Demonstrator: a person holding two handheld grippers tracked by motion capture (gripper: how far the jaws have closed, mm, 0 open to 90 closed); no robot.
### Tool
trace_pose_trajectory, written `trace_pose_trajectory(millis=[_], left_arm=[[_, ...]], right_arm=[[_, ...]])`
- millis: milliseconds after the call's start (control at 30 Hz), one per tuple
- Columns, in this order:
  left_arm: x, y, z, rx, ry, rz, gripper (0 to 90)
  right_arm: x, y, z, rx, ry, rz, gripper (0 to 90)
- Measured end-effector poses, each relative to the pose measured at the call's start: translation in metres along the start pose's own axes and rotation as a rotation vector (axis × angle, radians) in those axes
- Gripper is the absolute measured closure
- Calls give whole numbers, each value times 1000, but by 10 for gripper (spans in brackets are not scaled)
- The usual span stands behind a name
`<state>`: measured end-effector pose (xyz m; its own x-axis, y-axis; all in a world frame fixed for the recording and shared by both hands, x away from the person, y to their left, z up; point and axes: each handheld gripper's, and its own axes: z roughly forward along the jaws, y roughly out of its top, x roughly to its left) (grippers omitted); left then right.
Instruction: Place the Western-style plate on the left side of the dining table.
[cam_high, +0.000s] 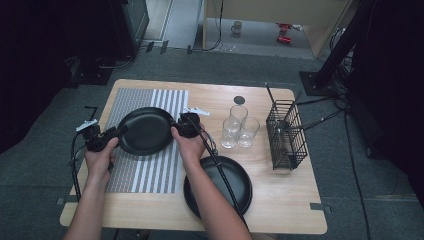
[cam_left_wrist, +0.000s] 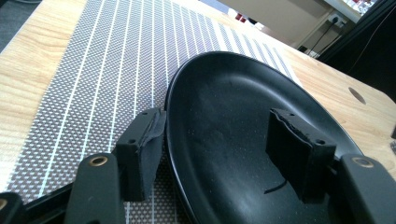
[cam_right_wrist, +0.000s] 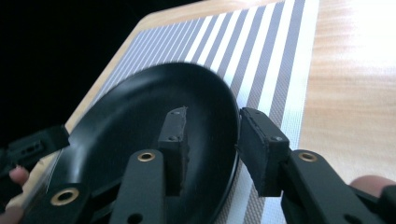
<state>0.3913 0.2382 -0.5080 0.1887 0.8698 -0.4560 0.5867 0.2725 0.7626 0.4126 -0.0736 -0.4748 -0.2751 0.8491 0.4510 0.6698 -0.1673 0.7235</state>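
At lower centre of the high view we see a second plate (cam_high: 225, 186) on the surface (cam_high: 280, 200), then our left hand-held gripper (cam_high: 112, 136) and right hand-held gripper (cam_high: 176, 129), both parted astride opposite rims of the plate (cam_high: 146, 131) without pressing it, on the striped mat (cam_high: 150, 172), with glasses (cam_high: 239, 129) right.
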Motion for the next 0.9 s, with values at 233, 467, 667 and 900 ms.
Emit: trace_pose_trajectory(millis=[233,467,667,900], left_arm=[[-7,-1,-11,6,-7,16,319],[-18,-8,-25,37,-32,46,237],[-27,-18,-38,57,-45,63,160],[-36,-33,-55,73,-71,97,98]], right_arm=[[4,-9,-16,-6,6,-80,528],[7,-17,-38,-6,66,-98,364],[3,-22,-56,12,41,-138,199],[6,-28,-77,34,21,-198,36]])
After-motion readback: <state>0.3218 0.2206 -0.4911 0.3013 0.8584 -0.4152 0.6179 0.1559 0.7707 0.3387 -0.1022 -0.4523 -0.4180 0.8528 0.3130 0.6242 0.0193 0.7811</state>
